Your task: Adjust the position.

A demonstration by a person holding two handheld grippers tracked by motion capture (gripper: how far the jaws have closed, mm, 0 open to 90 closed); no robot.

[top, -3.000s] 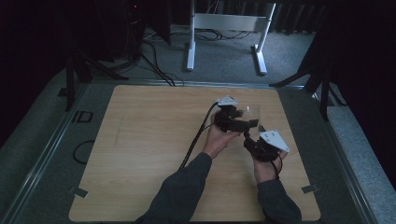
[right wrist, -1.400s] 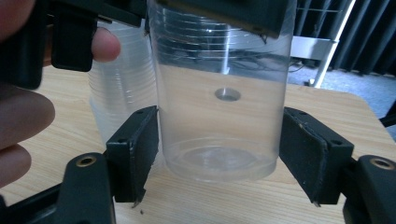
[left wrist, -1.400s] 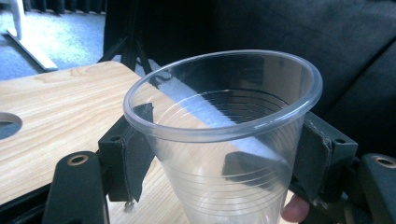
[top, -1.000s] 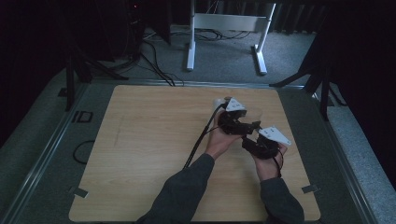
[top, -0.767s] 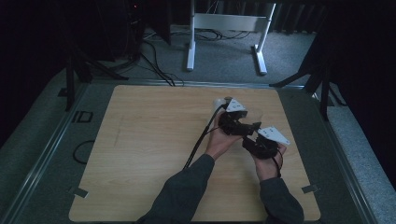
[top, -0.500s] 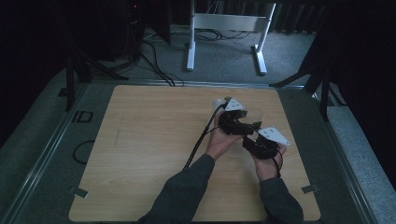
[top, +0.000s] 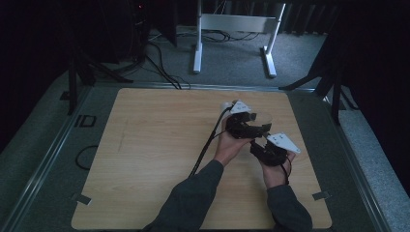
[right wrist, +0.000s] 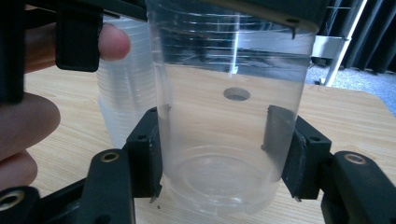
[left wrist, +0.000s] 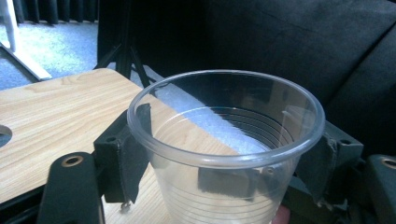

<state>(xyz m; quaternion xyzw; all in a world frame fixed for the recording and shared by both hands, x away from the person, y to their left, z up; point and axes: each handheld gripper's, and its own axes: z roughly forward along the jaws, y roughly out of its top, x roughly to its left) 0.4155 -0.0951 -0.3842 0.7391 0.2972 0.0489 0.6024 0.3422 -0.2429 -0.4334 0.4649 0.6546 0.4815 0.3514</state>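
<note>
A clear plastic cup (left wrist: 224, 140) stands upright between both grippers over the right part of the wooden table (top: 154, 145). My left gripper (left wrist: 229, 154) grips it just under the rim, a pad on each side. Its jaws have just been closing on the cup. My right gripper (right wrist: 217, 158) holds the same cup (right wrist: 224, 116) lower down, near its base. Its pads press on both walls after closing within the last second. Seen from above, the left gripper (top: 261, 126) and right gripper (top: 257, 145) meet at the faintly visible cup (top: 265, 118).
A stack of clear cups (right wrist: 123, 93) stands on the table just behind the held cup, beside the fingers of the person's left hand (right wrist: 112, 42). A round hole (right wrist: 236, 94) lies in the tabletop beyond. The table's right edge (top: 309, 159) is close. A white stand (top: 232, 29) is past the far edge.
In the high view both hands have stayed in nearly the same spot around the cup. No other movement is visible.
</note>
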